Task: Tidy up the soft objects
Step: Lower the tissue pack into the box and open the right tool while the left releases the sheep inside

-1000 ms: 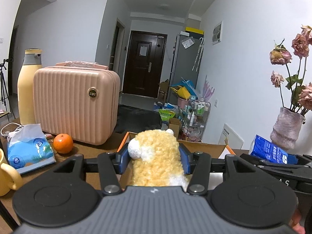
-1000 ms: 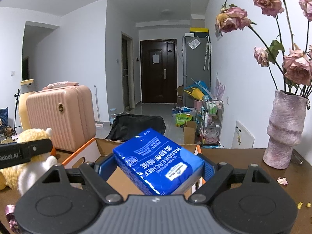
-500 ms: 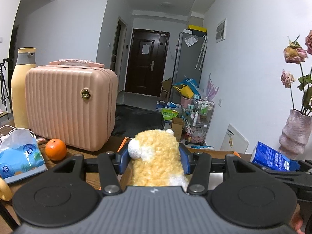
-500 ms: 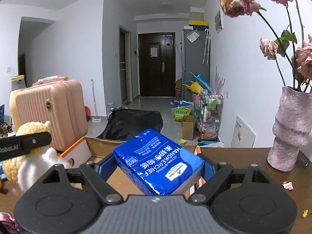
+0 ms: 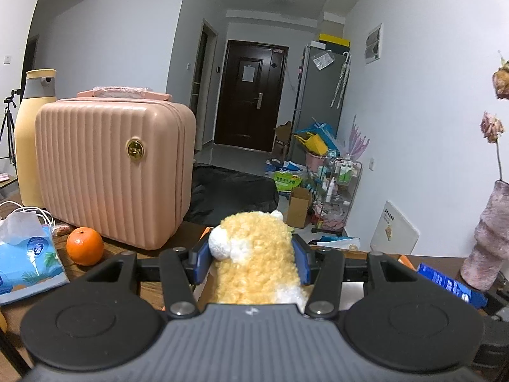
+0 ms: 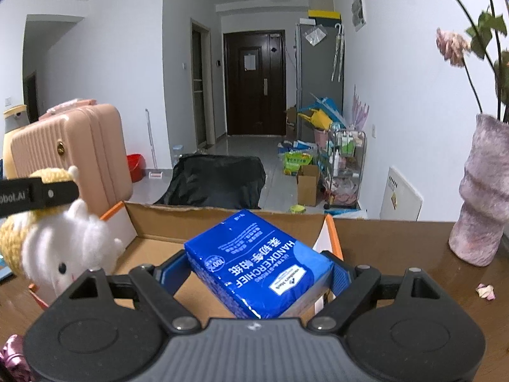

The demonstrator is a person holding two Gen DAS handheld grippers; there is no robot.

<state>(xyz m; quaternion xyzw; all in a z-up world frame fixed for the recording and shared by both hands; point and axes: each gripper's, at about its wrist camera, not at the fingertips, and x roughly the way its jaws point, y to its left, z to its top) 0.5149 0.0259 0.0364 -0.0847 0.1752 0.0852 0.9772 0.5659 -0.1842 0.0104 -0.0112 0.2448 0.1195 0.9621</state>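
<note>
Above an open cardboard box [image 6: 229, 219], the left hand-held gripper [image 5: 251, 256] grasps a curly yellow-and-white plush toy [image 5: 254, 254], while the right hand-held gripper [image 6: 254, 273] grasps a glossy blue handkerchief pack [image 6: 257, 264].

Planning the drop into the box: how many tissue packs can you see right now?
2. A blue handkerchief pack is clamped in the right tongs over the cardboard box; a light-blue tissue pack lies on the table by the orange. Others may be hidden.

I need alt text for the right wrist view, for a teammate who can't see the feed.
The right gripper is shut on a blue handkerchief tissue pack above an open cardboard box on a brown table. At left, the left gripper grips a yellow-and-white plush toy by the box's left edge; a purple vase stands at right.
</note>
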